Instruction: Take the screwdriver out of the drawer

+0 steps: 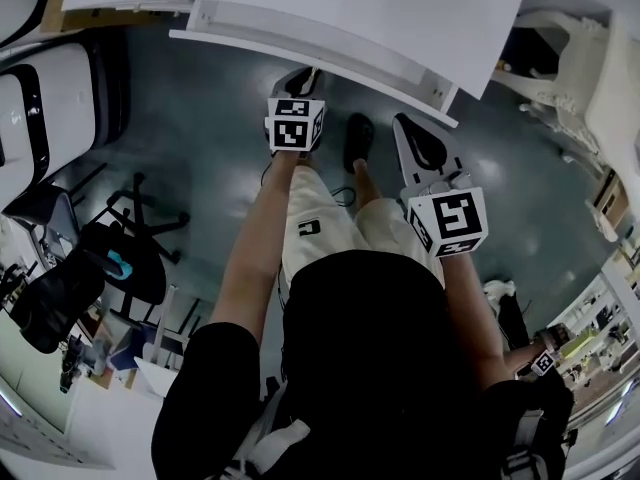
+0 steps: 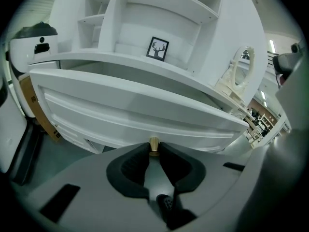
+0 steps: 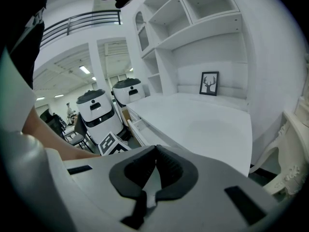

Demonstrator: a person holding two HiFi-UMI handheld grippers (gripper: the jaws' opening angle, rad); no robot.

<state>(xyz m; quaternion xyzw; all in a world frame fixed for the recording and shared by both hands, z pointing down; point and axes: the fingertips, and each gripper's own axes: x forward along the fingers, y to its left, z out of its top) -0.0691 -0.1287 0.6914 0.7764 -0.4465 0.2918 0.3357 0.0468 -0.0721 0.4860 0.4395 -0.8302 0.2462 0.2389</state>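
A white drawer (image 2: 130, 112) stands pulled partly out from under the white desk top (image 2: 125, 62). On its front is a small brass knob (image 2: 154, 146), and my left gripper (image 2: 154, 148) is shut on it, with the dark pads on either side. In the head view the left gripper (image 1: 298, 78) reaches the drawer front (image 1: 310, 60). My right gripper (image 3: 155, 151) hangs to the right of it, shut and empty, and points over the desk top (image 3: 203, 124). No screwdriver shows in any view; the drawer's inside is mostly hidden.
Open shelves with a framed deer picture (image 2: 157, 48) rise behind the desk. An ornate white chair (image 1: 585, 68) stands at the right. White machines (image 1: 45, 108) and a black office chair (image 1: 135, 243) stand at the left. The person's legs and shoe (image 1: 358, 138) are under the desk edge.
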